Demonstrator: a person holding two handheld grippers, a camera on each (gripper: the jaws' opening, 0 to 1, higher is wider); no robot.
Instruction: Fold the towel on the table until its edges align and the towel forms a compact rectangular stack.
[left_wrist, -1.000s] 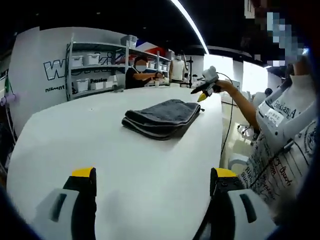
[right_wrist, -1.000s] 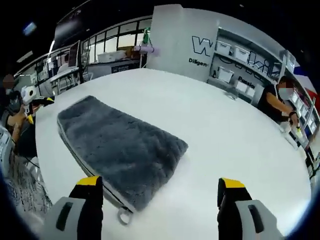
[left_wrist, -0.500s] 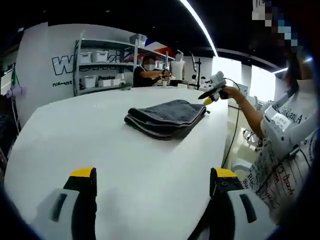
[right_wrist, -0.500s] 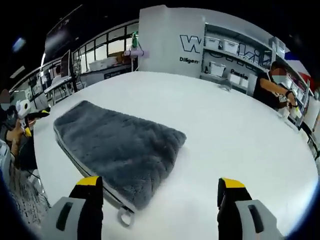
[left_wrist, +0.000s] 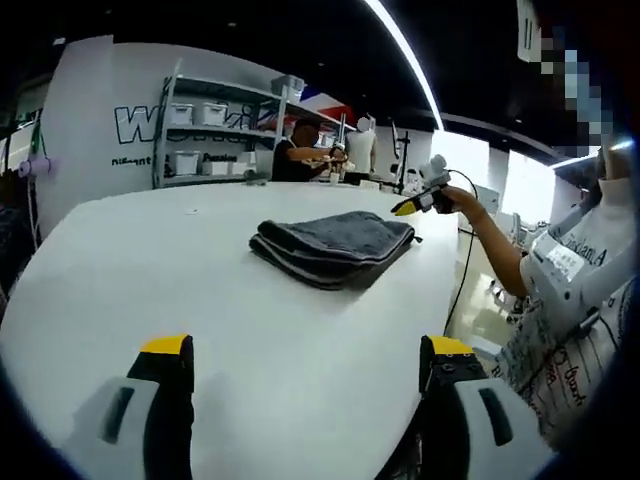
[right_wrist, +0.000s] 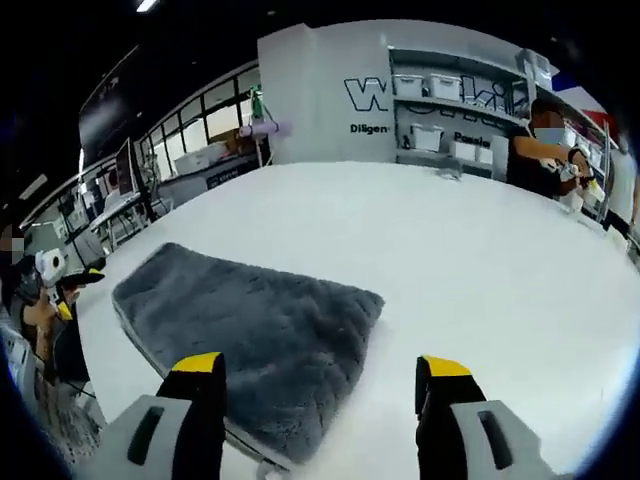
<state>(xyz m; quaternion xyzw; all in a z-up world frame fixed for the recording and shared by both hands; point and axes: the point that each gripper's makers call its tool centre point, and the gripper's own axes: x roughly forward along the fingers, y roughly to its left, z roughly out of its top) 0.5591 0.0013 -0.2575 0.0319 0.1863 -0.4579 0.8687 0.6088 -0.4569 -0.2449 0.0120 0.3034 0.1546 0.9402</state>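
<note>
Nearest in the left gripper view, the left gripper (left_wrist: 300, 375) hangs low over bare white table (left_wrist: 150, 260), its yellow-tipped jaws wide apart with nothing between them. Farther out, toward the table's right edge, lies the towel (left_wrist: 335, 245), a dark grey plush cloth already folded into a layered rectangle; stacked edges show along its near side. Beyond it the right gripper (left_wrist: 415, 203) is held out over the table's edge in the person's hand (left_wrist: 455, 197).

In the right gripper view that gripper (right_wrist: 320, 400) also has its jaws spread and empty, the towel (right_wrist: 250, 320) lying just ahead and to the left, its near corner almost under the left jaw. A pale hem runs along the long left side, and a small loop sits at the near corner.

The cloth looks soft, thick and light, limp rather than stiff, so I'd expect it to sag and drag on the tabletop if lifted at one point. A pinch on the hem at a corner, one corner per gripper, seems the firmest hold; the pile itself may slip.

Far off stand shelves (left_wrist: 215, 130) with bins, where another person (right_wrist: 540, 150) works.
</note>
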